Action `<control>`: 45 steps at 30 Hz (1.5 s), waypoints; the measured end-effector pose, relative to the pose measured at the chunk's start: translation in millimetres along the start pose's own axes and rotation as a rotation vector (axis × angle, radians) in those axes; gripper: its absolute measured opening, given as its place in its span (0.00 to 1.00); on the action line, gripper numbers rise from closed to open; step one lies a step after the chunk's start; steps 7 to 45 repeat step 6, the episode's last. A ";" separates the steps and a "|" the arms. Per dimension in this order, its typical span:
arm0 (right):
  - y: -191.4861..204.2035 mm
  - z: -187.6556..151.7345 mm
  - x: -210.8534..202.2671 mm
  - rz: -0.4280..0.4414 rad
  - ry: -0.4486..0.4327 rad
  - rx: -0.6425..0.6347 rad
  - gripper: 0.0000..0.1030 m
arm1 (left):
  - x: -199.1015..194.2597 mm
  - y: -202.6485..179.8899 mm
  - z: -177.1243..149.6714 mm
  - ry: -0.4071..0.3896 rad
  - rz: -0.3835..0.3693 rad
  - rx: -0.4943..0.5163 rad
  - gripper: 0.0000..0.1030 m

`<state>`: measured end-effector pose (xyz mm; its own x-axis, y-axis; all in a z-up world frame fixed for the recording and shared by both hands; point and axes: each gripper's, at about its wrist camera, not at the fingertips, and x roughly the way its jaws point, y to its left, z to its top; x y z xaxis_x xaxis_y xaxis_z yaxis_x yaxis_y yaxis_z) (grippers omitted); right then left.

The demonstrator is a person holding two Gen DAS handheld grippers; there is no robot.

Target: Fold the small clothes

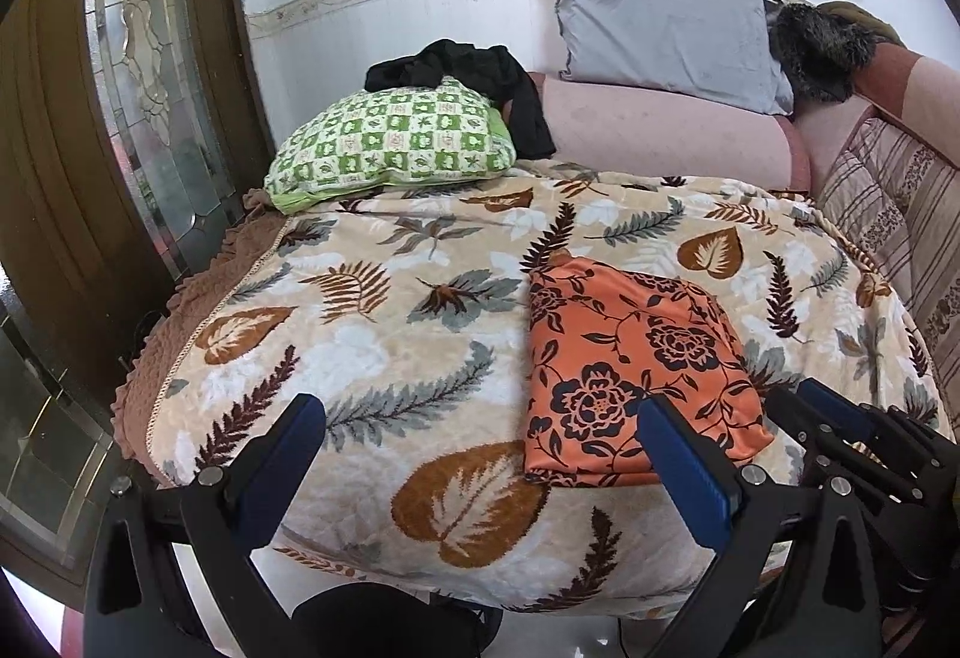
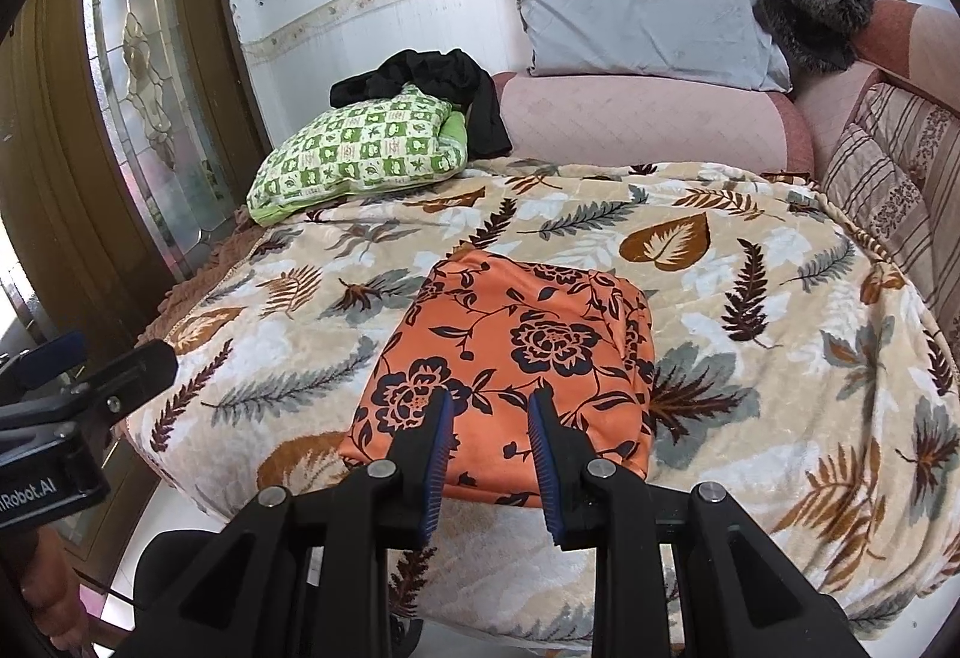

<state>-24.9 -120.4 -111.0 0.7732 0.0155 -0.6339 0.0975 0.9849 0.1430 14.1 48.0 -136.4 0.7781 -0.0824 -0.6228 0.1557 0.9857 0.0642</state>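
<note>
The orange floral garment point(image 2: 510, 370) is seen lying folded into a compact pad near the front edge of the leaf-patterned blanket point(image 2: 750, 358), both the left gripper point(image 1: 480, 436) and right gripper point(image 2: 489, 418) being held released and empty over it, presumably because the fold is judged finished

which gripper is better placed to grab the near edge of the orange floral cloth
Right. The right gripper sits directly over the orange floral cloth, jaws partly open. The left gripper is wide open, off to the cloth's left.
</note>
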 end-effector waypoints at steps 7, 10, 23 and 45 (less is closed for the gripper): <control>-3.7 1.4 8.3 -0.007 0.010 0.006 0.28 | 24.3 5.3 3.6 0.052 -0.069 -0.024 1.00; -3.7 1.4 8.3 -0.007 0.010 0.006 0.28 | 24.3 5.3 3.6 0.052 -0.069 -0.024 1.00; -3.7 1.4 8.3 -0.007 0.010 0.006 0.28 | 24.3 5.3 3.6 0.052 -0.069 -0.024 1.00; -3.7 1.4 8.3 -0.007 0.010 0.006 0.28 | 24.3 5.3 3.6 0.052 -0.069 -0.024 1.00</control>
